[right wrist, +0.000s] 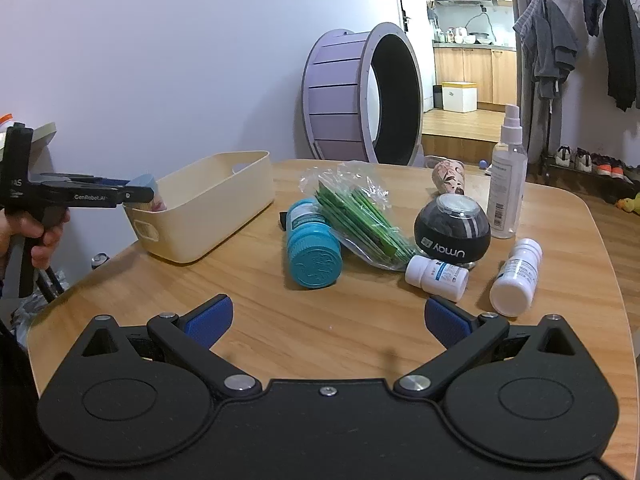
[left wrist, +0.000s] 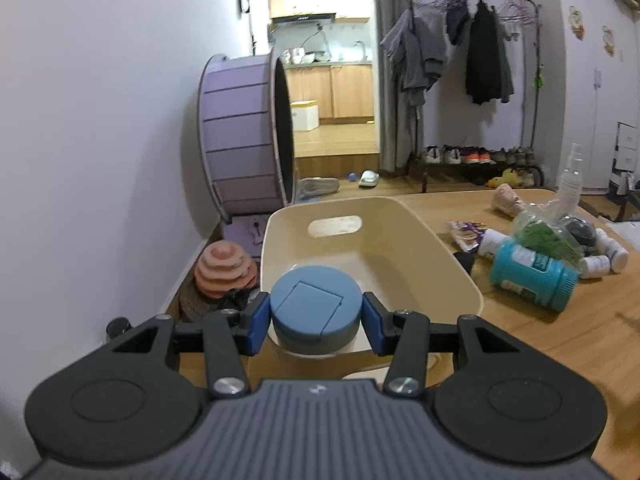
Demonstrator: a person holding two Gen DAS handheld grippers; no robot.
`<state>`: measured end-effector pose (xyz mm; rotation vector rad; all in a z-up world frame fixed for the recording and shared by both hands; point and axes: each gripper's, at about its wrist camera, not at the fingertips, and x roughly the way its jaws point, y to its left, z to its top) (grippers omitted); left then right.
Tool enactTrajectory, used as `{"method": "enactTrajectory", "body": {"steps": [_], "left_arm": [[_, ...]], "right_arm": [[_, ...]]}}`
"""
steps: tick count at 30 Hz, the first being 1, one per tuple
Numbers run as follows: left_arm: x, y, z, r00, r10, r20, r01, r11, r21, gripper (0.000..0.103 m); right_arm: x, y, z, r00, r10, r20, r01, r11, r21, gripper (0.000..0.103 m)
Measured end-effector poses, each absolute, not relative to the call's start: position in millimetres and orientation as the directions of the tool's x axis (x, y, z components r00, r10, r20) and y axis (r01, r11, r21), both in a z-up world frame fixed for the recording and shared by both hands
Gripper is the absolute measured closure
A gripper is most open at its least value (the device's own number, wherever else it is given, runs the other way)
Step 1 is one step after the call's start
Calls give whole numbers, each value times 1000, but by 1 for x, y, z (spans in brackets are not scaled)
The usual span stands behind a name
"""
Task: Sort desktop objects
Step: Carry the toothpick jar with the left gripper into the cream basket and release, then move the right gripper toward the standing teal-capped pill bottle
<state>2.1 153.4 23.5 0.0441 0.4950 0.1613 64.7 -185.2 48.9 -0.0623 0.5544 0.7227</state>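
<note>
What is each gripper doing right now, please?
Left gripper: shut on the blue-lidded container, held over the near end of the cream bin.
Right gripper: open, holding nothing, above the wooden table.

A home: kitchen [left wrist: 320, 52] through the doorway, clothes rack [left wrist: 472, 60], shoes [left wrist: 460, 155], purple cat wheel [right wrist: 360, 96].

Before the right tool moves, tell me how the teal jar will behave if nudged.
The teal jar lies on its side, so it would probably roll. Its ribbed cap looks grippable. The green packet leans against it and may shift.
</note>
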Motion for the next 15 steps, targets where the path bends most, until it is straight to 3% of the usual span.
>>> {"method": "enactTrajectory", "body": {"steps": [7, 15], "left_arm": [[-3, 155, 32, 882, 164, -441, -154, 986, 59, 41], [-12, 124, 48, 924, 38, -380, -41, 999, -1, 40]], "right_arm": [[66, -186, 50, 622, 608, -494, -637, 760, 134, 0], [68, -197, 53, 654, 596, -465, -610, 780, 141, 0]]}}
